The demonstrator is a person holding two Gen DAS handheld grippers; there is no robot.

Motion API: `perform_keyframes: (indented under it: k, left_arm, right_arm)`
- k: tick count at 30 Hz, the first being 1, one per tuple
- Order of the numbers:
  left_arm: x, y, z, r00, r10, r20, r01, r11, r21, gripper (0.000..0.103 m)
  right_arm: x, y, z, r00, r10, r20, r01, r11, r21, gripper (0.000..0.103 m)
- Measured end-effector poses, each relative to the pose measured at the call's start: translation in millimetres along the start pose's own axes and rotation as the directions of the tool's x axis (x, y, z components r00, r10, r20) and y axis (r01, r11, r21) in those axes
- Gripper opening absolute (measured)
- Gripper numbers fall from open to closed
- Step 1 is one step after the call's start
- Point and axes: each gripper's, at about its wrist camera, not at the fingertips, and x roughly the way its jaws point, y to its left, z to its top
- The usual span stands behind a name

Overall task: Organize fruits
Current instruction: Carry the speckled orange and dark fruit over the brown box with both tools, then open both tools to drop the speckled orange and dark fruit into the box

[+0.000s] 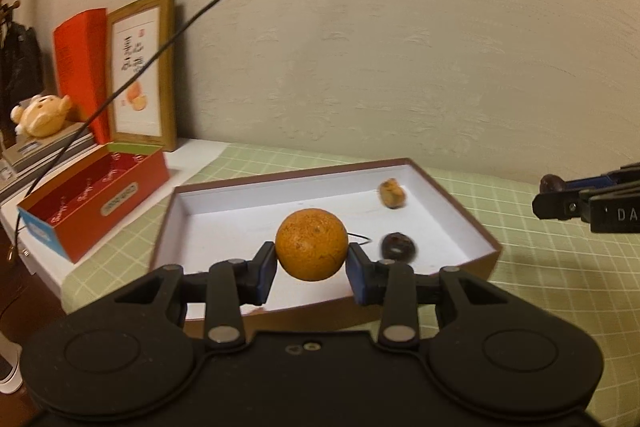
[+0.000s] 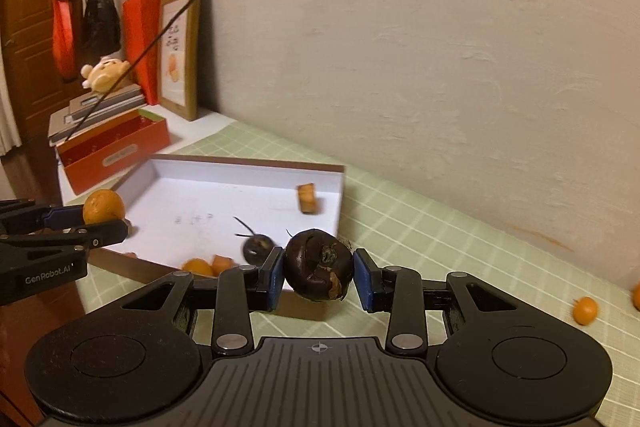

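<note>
Left tool (image 1: 311,261) pinches an orange (image 1: 311,245), right tool (image 2: 319,277) a dark fruit (image 2: 319,269), both over the white box (image 1: 456,205). Few fruits inside, strays still at lower right of the surface (image 2: 440,247), so maybe halfway.

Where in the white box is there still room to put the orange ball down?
The white box has bare floor in its middle and far-left corner. It is crowded at the near edge, by the dark fruit and small orange pieces. Another orange piece sits by the right wall.

Two tongs (image 1: 311,263), two dark fruits (image 2: 318,265), one big orange (image 1: 311,245), one white tray (image 1: 440,187), one red box (image 1: 100,195).
</note>
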Motion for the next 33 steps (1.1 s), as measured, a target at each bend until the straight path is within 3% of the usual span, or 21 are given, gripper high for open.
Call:
perform_keyframes:
  k: [13, 27, 28, 29, 30, 31, 33]
  left_arm:
    - [23, 49, 9, 0.997, 0.080, -0.010, -0.080, 0.994, -0.078, 0.028]
    - [60, 76, 16, 0.993, 0.111, -0.030, -0.114, 0.984, -0.136, 0.030]
    - [61, 77, 16, 0.992, 0.125, -0.024, -0.127, 0.982, -0.138, 0.040]
    - [60, 77, 15, 0.988, 0.152, -0.011, -0.152, 0.979, -0.137, 0.079]
    - [57, 78, 14, 0.982, 0.187, 0.009, -0.185, 0.974, -0.131, 0.099]
    - [56, 79, 12, 0.976, 0.214, 0.038, -0.208, 0.971, -0.119, 0.097]
    - [59, 85, 9, 0.981, 0.194, 0.017, -0.190, 0.975, -0.117, 0.097]
  right_arm:
    - [50, 32, 19, 0.998, 0.056, -0.003, -0.056, 0.998, 0.010, 0.037]
    - [114, 37, 31, 0.999, 0.042, -0.015, -0.041, 0.997, 0.067, 0.037]
    - [116, 38, 31, 0.999, 0.033, -0.010, -0.032, 0.997, 0.063, 0.037]
    - [117, 38, 31, 1.000, 0.017, 0.011, -0.018, 0.998, 0.055, 0.037]
    - [118, 39, 31, 0.999, -0.009, 0.044, 0.007, 0.999, 0.044, 0.055]
    - [120, 40, 31, 0.997, -0.049, 0.053, 0.048, 0.998, 0.035, 0.103]
    - [120, 37, 26, 0.989, -0.103, 0.109, 0.100, 0.994, 0.033, 0.103]
